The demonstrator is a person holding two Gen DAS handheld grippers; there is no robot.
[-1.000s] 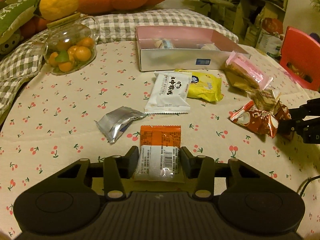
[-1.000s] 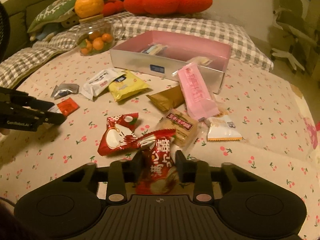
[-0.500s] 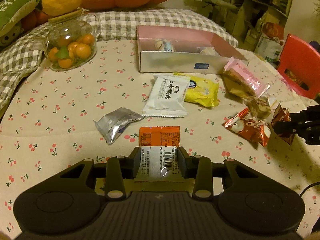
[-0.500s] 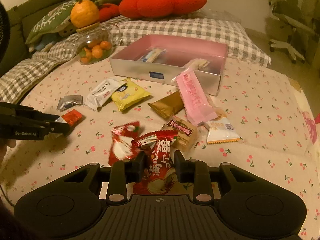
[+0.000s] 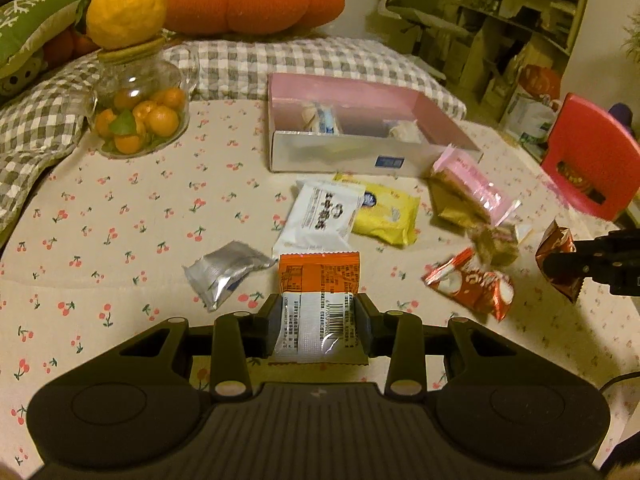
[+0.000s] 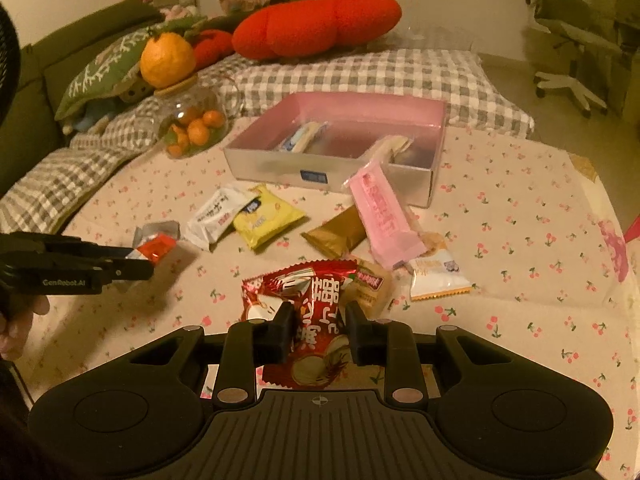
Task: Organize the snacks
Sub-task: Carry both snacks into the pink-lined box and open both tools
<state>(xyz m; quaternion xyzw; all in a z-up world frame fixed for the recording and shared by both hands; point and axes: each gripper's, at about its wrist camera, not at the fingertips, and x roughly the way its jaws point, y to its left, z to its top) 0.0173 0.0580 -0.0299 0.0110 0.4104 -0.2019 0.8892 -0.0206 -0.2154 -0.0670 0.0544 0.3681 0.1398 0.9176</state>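
Observation:
My left gripper (image 5: pixel 318 316) is shut on an orange and white snack packet (image 5: pixel 318 300), held above the cherry-print cloth. My right gripper (image 6: pixel 318 328) is shut on a red snack bag (image 6: pixel 316 332), also lifted. The pink-lined box (image 5: pixel 340 152) stands beyond both and holds a few snacks. Loose on the cloth lie a silver packet (image 5: pixel 224 272), a white packet (image 5: pixel 320 216), a yellow packet (image 5: pixel 384 212), a pink wafer pack (image 6: pixel 380 212), a brown bar (image 6: pixel 336 232) and another red bag (image 5: pixel 468 288). The left gripper also shows in the right wrist view (image 6: pixel 140 262).
A glass jar of small oranges (image 5: pixel 136 116) with a large citrus on its lid stands at the back left. Checked cushions and an orange plush (image 5: pixel 256 0) lie behind the box. A red chair (image 5: pixel 588 160) stands to the right of the table.
Both grippers have risen with their packets. The right gripper has lifted its red bag away from the other red bag on the cloth.

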